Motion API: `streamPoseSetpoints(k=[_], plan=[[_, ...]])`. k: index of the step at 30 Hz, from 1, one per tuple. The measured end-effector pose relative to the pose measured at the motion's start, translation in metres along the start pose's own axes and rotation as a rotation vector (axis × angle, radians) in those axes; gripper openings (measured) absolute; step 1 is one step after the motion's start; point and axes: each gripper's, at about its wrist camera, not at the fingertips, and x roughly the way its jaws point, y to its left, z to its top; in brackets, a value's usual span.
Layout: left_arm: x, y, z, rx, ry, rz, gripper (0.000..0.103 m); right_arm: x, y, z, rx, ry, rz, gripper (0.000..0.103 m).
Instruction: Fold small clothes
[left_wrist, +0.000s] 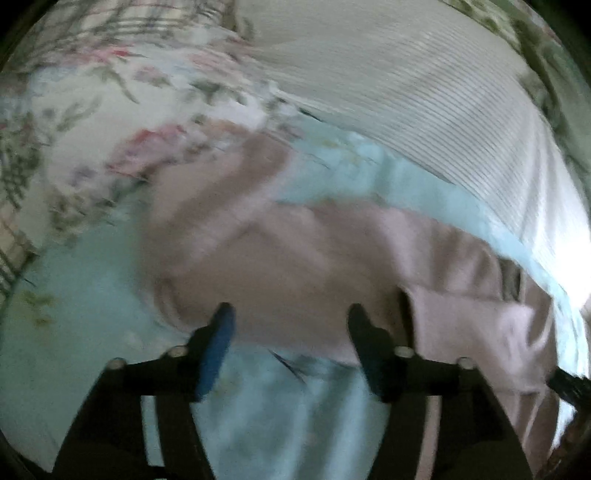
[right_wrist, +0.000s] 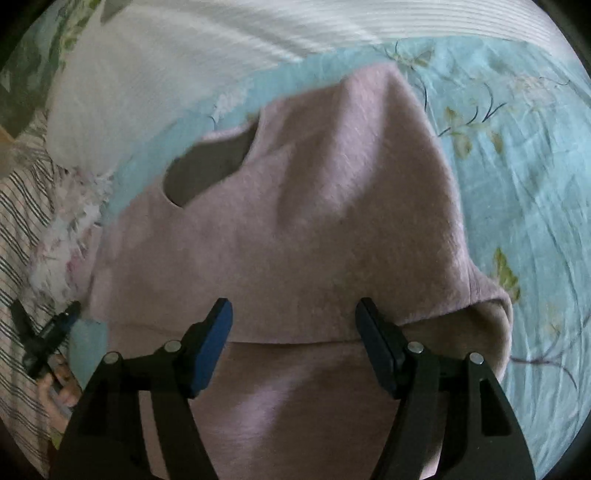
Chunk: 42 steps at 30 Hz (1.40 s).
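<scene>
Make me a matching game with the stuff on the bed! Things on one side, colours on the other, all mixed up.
Things:
1. fuzzy garment
2. bedsheet
3. ribbed blanket
4. claw pads

Colours:
A. white
B. dark blue
C. dusty pink
D. light blue with leafy sprigs

Pairs: 1-C, 2-D, 3-A, 4-B

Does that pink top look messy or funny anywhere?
A bit. The pink top lies lumpy on the blue floral sheet, with one flap doubled over crookedly and its neck hole gaping on one side. No tear or spill shows. Both the right gripper and left gripper are open.
</scene>
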Motion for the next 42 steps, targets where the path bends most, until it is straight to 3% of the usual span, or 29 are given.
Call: streamPoseSetpoints(k=[4,10,15,17,18,19,21,29,35,39,42], plan=[[0.012,0.009,0.028,0.012,-0.022,0.057,0.083,-0.025,0.025,-0.005,-0.028,-0.046,0.106,0.070],[0.074,-0.005,0.062,0.140,0.034,0.206,0.083,-0.045,0.063,-0.029,-0.091,-0.043,0.206,0.070],[0.120,0.003,0.075,0.134,0.052,0.296,0.083,-0.041,0.075,-0.044,-0.101,-0.019,0.231,0.070],[0.129,0.010,0.078,0.104,0.057,0.268,0.076,-0.037,0.076,-0.049,-0.101,-0.007,0.233,0.070],[0.130,0.012,0.078,0.098,0.048,0.250,0.057,-0.034,0.074,-0.049,-0.100,0.000,0.230,0.070],[0.129,0.013,0.079,0.094,0.043,0.230,0.031,-0.032,0.073,-0.051,-0.098,0.007,0.226,0.070],[0.124,0.014,0.080,0.078,0.035,0.190,0.006,-0.024,0.070,-0.053,-0.089,0.024,0.217,0.070],[0.044,-0.006,0.067,-0.018,-0.083,-0.070,0.005,-0.019,0.070,-0.057,-0.071,0.005,0.258,0.070],[-0.021,-0.091,0.037,0.078,-0.154,-0.284,0.005,-0.025,0.063,-0.056,-0.043,-0.030,0.271,0.070],[-0.044,-0.163,0.005,0.157,-0.129,-0.443,0.005,-0.034,0.055,-0.055,-0.020,-0.058,0.279,0.070],[-0.042,-0.213,-0.022,0.248,-0.104,-0.486,0.005,-0.043,0.041,-0.055,0.021,-0.100,0.267,0.070]])
